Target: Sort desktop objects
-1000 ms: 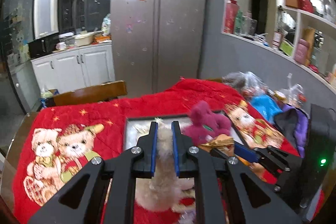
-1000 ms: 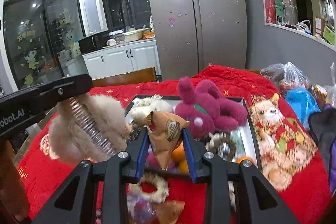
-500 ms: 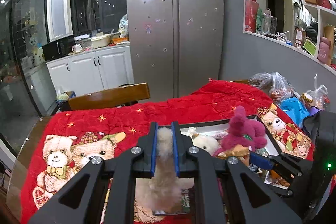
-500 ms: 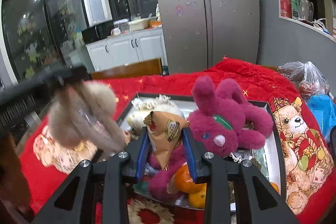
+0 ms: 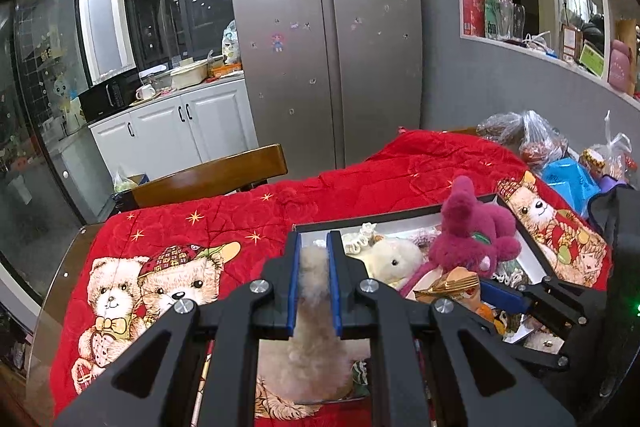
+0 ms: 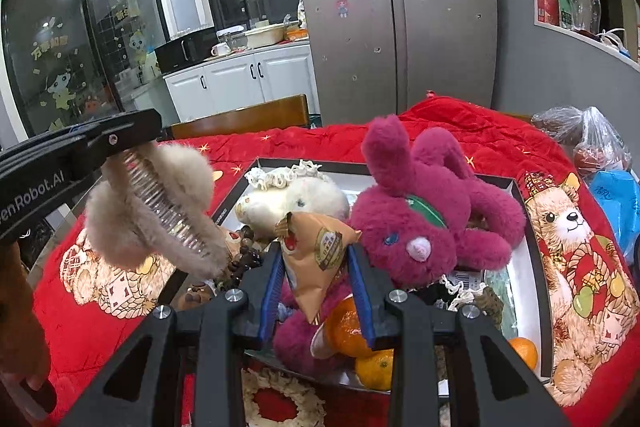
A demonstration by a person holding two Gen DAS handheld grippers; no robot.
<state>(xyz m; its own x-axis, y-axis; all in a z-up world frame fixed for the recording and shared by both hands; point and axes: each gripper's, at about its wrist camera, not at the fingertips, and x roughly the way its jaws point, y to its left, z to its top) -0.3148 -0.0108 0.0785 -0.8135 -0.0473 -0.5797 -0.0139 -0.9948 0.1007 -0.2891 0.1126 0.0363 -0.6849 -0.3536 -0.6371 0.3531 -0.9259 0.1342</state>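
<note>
— While the red blanket (image 6: 480, 139) covers the table, what fills the tray (image 6: 532, 251)?
— A magenta plush rabbit (image 6: 420, 211). Above its left edge, the left gripper (image 5: 314, 279) pinches a fluffy beige hair claw (image 6: 160, 211); the right gripper (image 6: 316, 267) clamps a tan snack packet (image 6: 316, 251).

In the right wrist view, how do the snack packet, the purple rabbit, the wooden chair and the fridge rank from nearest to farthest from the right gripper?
1. Snack packet: clamped in the right gripper.
2. Purple rabbit: just behind and right, in the tray.
3. Wooden chair: beyond the table's far edge, slightly left.
4. Fridge: against the back wall.
</note>
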